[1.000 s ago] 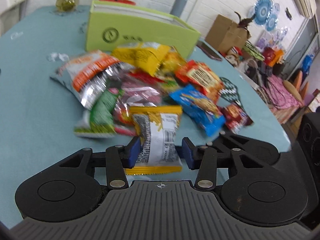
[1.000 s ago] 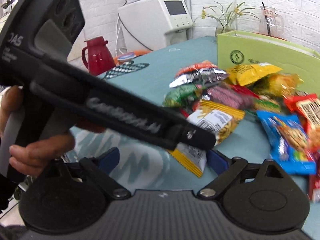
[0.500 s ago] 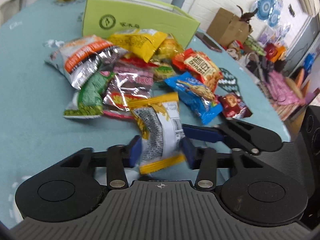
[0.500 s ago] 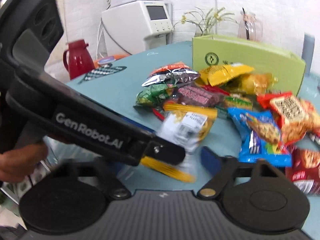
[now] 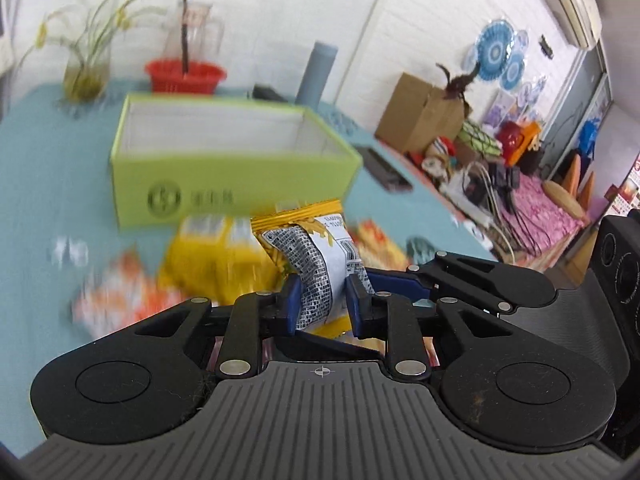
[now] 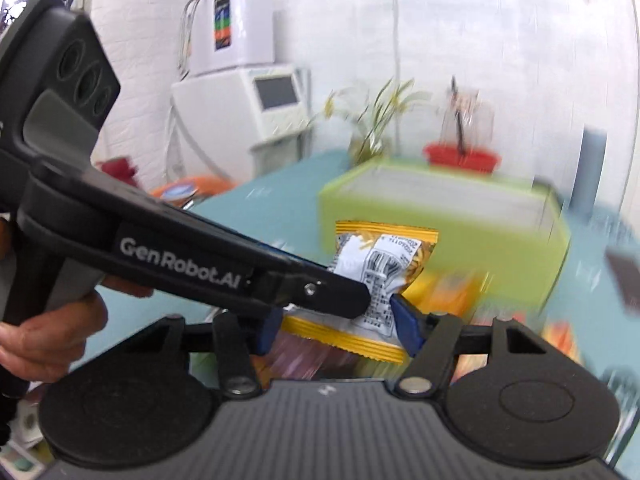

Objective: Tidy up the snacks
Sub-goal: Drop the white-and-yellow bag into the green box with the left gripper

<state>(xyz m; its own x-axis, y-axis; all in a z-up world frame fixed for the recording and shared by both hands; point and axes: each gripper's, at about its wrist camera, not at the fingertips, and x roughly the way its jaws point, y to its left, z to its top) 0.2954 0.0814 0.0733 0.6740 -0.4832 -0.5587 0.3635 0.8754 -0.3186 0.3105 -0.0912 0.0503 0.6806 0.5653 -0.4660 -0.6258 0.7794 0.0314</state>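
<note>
The left gripper (image 5: 322, 306) is pinching the yellow snack bag (image 5: 316, 256) tightly. The right gripper (image 6: 336, 326), its jaws just closing, is probably pressing the same bag too, above blurred snacks (image 5: 120, 296) before the green box (image 5: 224, 160).

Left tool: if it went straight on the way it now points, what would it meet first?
Probably the green box, at its near wall or open top; depth is unclear. The left tool is shut on the yellow snack packet, which would arrive first.
</note>
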